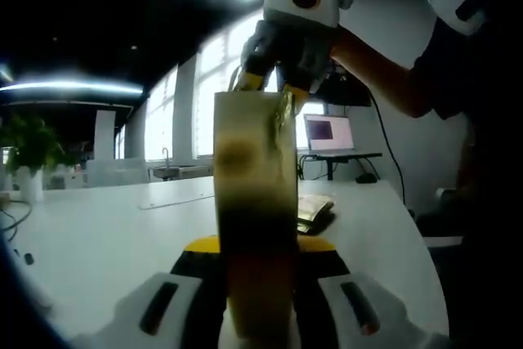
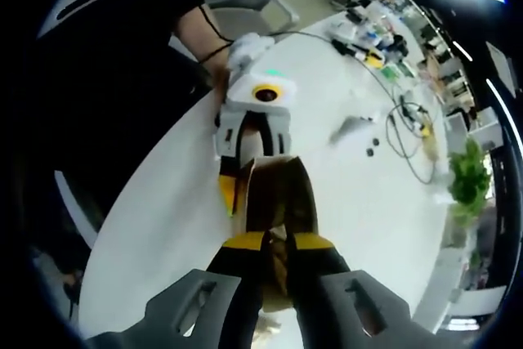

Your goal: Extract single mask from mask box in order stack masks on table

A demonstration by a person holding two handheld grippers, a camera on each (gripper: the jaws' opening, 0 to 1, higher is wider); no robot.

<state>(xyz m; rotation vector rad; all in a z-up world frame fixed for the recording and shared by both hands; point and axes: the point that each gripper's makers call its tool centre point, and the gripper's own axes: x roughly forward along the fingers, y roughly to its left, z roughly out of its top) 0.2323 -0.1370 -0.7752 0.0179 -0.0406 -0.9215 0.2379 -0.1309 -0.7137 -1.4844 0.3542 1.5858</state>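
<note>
Tan cardboard mask box (image 1: 254,194) upright above white bench (image 1: 98,234), held between both tongs, top end open in right gripper view, dark-smudged sides, contents unclear.

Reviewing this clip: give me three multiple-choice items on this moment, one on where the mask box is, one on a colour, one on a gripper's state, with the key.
1. Where is the mask box?
A. Flat on the table
B. Held up between the two grippers
C. On the floor

2. What colour is the table?
A. White
B. Black
C. Green

3. How are the left gripper's jaws?
A. Wide open, empty
B. Closed on the box
C. Holding a cable

Key: B, the left gripper clamps its lower end while the right gripper reaches its upper end; A, the bare top reads white; B, both jaws press the box's sides.
</note>
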